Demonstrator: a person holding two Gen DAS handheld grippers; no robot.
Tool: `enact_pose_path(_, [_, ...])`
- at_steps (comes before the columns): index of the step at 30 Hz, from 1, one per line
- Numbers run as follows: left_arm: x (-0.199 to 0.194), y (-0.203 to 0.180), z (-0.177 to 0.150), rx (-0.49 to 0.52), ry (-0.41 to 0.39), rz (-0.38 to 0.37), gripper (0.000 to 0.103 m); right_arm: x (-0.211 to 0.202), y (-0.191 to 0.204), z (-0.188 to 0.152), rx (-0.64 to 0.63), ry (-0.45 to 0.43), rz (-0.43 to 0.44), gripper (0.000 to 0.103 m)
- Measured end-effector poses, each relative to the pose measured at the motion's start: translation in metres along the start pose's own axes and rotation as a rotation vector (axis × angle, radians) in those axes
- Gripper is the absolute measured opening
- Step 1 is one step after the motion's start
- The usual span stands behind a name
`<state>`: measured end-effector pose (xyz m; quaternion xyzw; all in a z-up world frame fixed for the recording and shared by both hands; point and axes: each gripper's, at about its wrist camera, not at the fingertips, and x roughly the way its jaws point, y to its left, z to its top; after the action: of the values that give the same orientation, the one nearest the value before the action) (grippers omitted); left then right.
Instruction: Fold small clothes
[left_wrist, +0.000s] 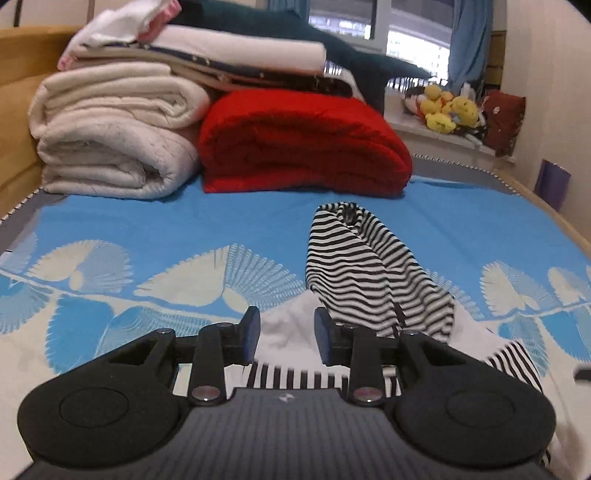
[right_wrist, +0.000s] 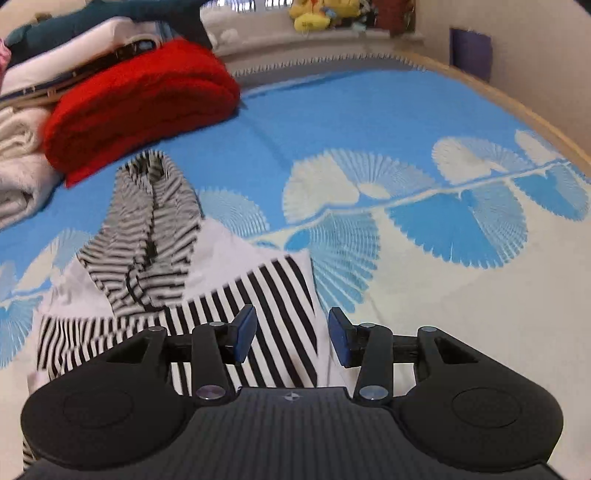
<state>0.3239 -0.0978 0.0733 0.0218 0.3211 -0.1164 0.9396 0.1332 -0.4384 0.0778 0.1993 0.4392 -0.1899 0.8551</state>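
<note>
Garment: striped hooded top (right_wrist: 155, 254), white body with black stripes, lies on the blue bed cover (right_wrist: 369, 122) in front of both grippers; it looks partly folded, but I cannot tell how many folds are done.
Hood: the finely striped hood (left_wrist: 354, 266) lies turned up and bunched toward the red blanket (left_wrist: 303, 144), not flat.
Sleeve part: a panel with broad stripes (right_wrist: 273, 317) lies across the white body, just under the right gripper.
Left gripper: left gripper (left_wrist: 286, 334) has its jaws partly apart; white cloth shows in the gap, but the pads do not press on it, so it holds nothing.
Right gripper: right gripper (right_wrist: 291, 338) stands a little wider, above the edge of the broad-striped panel, also empty.
Risk, hood: if the next fold goes over the bunched hood, I think the bundle becomes thick and uneven and may spring open.
Risk, grasp: the cloth is thin and layered; a pinch may take only the top layer, or also the bed cover below, and drag it.
Risk, two hands: if one gripper pulls ahead of the other, the folded panel can slide off the body.
Risk, neighbours: the stack of folded blankets (left_wrist: 110, 136) is near the hood; a wide swing could brush it.
</note>
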Motion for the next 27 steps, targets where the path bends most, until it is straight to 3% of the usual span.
enact_pose_path(3, [0.045, -0.006, 0.02, 0.024, 0.03, -0.009, 0.024, 0.007, -0.007, 0.001, 0.014, 0.042, 0.008, 0.045])
enact_pose_path(7, [0.119, -0.013, 0.045, 0.05, 0.083, -0.03, 0.023, 0.01, -0.005, 0.001, -0.031, 0.048, 0.003, 0.045])
enact_pose_path(11, [0.192, -0.011, 0.07, 0.016, 0.138, -0.081, 0.023, 0.016, -0.003, 0.002, -0.032, 0.067, 0.008, 0.045])
enact_pose_path(14, [0.241, -0.016, 0.093, 0.014, 0.145, -0.092, 0.024, 0.022, 0.001, 0.001, -0.034, 0.076, 0.008, 0.045])
enact_pose_path(21, [0.329, -0.021, 0.142, -0.095, 0.149, -0.101, 0.042, 0.041, 0.008, -0.006, -0.035, 0.13, 0.004, 0.048])
enact_pose_path(27, [0.383, -0.03, 0.151, -0.126, 0.196, -0.058, 0.042, 0.05, 0.013, -0.012, -0.078, 0.15, -0.01, 0.048])
